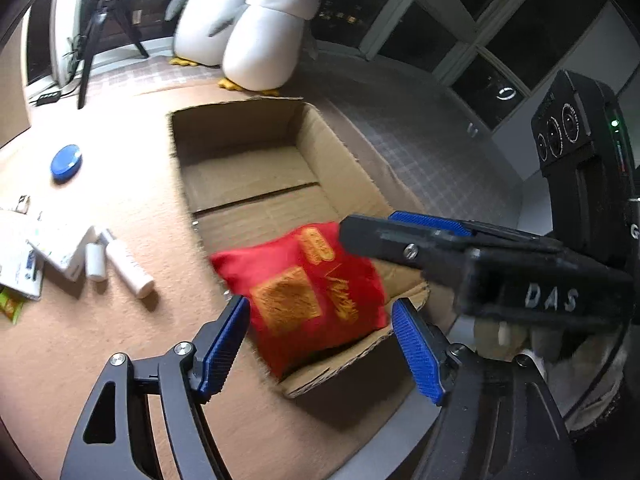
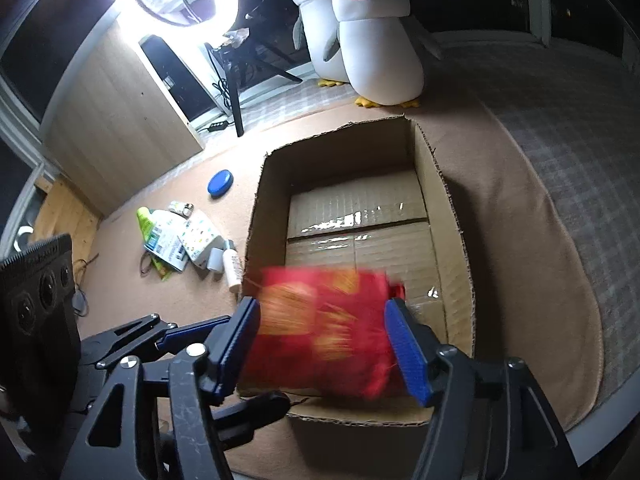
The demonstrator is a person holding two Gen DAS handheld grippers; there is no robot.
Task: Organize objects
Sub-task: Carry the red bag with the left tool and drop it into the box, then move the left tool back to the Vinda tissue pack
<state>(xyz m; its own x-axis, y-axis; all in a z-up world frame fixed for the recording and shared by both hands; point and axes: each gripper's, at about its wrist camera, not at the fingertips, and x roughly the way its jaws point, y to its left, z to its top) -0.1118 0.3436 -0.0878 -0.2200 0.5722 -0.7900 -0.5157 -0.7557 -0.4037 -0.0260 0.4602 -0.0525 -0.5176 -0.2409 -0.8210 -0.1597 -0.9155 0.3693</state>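
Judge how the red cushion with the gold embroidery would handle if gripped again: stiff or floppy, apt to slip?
The red cushion looks stuffed and soft, bulging between corners, so it probably squashes and sags rather than staying stiff. Its fabric cover likely grips the ribbed blue pads well. Lying in the cardboard box, flat-sided, it seems unlikely to roll.

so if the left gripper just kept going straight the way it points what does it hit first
Most likely the red pouch, which lies between the left gripper pads at the cardboard box near corner. Depth is unclear.
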